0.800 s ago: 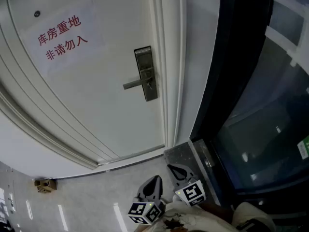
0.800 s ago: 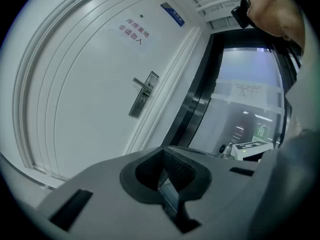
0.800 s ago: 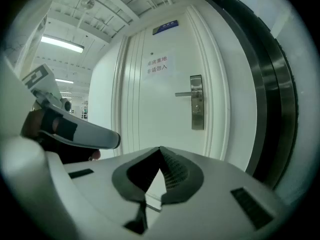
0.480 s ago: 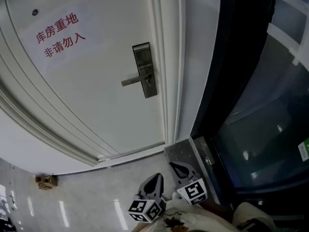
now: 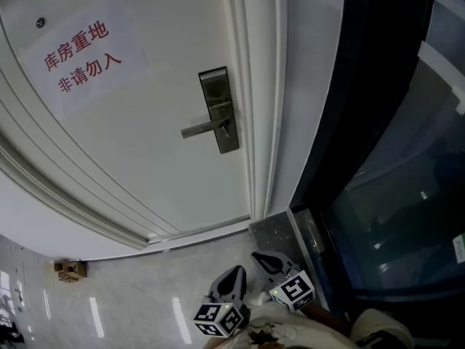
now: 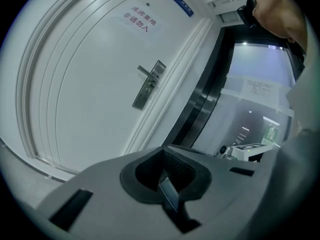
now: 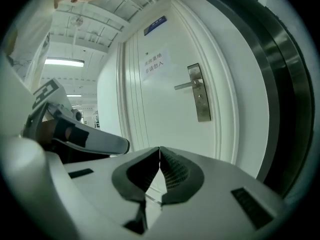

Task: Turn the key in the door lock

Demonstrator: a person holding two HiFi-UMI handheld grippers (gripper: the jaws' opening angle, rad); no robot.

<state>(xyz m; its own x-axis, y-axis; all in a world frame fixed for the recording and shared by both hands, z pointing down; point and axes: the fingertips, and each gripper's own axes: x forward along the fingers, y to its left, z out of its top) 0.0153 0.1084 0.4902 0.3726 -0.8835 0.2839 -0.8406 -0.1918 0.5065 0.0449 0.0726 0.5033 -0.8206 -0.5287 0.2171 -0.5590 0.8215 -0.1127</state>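
Door lock [image 5: 219, 110], one lever handle [image 5: 203, 129]; left hand-held gripper [image 5: 233, 273], right hand-held gripper [image 5: 266, 258] (two, seemingly empty) closed

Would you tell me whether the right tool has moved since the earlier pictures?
No; the right tool keeps its place just below the grey threshold slab.

Door [image 5: 131, 158] stands ahead. Lock plate [image 5: 219, 110] is mounted near its right edge, with the lever handle [image 5: 202, 129] projecting left from it. A paper notice [image 5: 83, 53] is fixed up and left of the plate. Door frame [image 5: 263, 100] runs just right of the plate, and a glass panel [image 5: 392, 217] lies further right. A small box [image 5: 70, 270] sits on the floor [image 5: 131, 304], lower left. Left gripper [image 5: 234, 271] and right gripper [image 5: 261, 257] are side by side below the door, well apart from the plate.
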